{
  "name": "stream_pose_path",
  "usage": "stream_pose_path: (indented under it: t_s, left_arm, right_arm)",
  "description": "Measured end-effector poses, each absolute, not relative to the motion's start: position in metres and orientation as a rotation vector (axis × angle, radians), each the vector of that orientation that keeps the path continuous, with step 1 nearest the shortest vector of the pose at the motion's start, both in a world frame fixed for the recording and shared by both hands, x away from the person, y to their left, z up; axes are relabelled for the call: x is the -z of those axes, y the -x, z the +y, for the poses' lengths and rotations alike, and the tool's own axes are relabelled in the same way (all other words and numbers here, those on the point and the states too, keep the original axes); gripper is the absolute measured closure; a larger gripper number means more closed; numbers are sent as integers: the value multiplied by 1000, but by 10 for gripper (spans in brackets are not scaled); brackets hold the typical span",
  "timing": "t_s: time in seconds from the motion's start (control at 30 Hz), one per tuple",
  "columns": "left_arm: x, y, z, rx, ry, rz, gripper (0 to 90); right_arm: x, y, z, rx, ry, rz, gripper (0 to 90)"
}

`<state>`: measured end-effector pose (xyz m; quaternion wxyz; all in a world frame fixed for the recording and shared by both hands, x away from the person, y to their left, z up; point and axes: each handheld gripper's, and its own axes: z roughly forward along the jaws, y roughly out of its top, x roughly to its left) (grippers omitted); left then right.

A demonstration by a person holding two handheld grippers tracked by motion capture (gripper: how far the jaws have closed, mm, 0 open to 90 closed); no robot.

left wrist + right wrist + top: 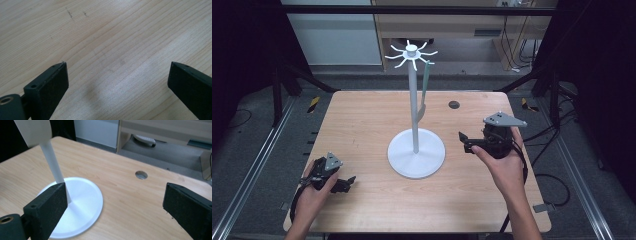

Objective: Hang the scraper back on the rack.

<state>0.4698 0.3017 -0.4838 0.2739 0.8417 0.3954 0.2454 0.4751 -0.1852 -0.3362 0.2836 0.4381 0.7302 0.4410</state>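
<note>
White hook stand [416,150] upright at centre of counter [362,125]; a pale green utensil [424,90] is hung from one top hook. Right hand-held gripper [463,141] held wide and empty beside the base; withdrawal is best kept clear of the pole. Left hand-held gripper [348,183] wide, empty, resting on the counter. No writing or brand readable.

High view overhead; gripper views low, sharing probably table [362,120]

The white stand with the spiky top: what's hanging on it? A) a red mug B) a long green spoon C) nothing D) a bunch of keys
B: a long green spoon hangs from a hook at the top of the white stand.
</note>
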Motion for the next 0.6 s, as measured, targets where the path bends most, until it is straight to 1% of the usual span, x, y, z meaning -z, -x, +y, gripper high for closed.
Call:
stream_pose_path:
  t_s: [0.23,0.6]
  left_arm:
    - [483,-470,303,-661,-2261,1070,30]
    - [483,-470,303,-661,-2265,1066,30]
  right_arm:
    - [364,-473,-188,-1147,-1223,1971,67]
    - [397,-473,-187,-1100,-1252,2031,62]
